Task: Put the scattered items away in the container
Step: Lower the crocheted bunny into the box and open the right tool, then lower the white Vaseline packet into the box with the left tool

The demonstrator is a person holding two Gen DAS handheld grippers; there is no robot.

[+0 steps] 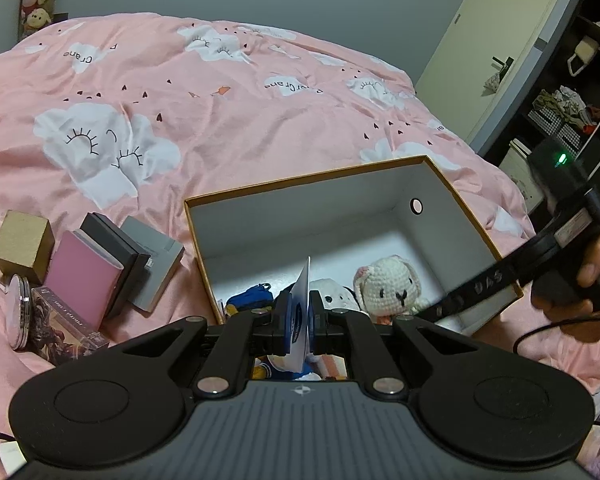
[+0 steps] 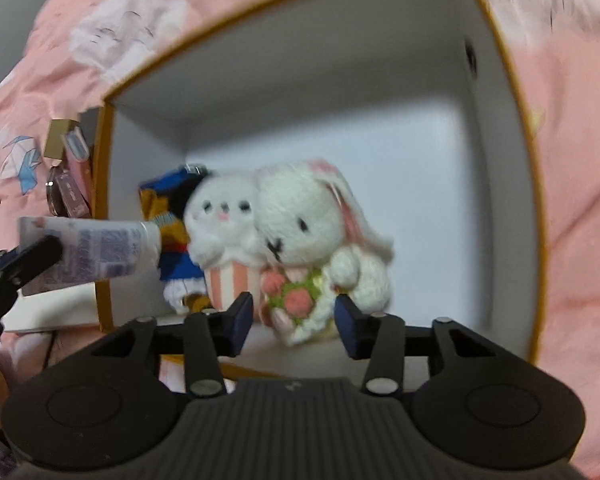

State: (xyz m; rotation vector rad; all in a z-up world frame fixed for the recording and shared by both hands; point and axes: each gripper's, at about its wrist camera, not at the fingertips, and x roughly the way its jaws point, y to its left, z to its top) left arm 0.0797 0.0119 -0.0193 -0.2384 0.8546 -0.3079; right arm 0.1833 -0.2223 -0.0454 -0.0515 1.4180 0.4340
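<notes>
Your left hand-held gripper (image 1: 300, 322) is clamped on a white tube (image 1: 303, 304) above the box (image 1: 476, 216). Your right hand-held gripper (image 2: 294, 320) hangs half open and empty over the white rabbit (image 2: 312, 220) inside.

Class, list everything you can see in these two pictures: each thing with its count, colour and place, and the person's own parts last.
box: one, white inside, on bedspread
bedspread: one, pink, under everything
crocheted rabbit: one, white, in box
plush toys: two, white and blue, beside rabbit
small boxes: several, pink, gold, grey, left of box
tube: one, white, in left hand-held gripper
right hand-held gripper: one, black, open over rabbit
hand: one, right edge
</notes>
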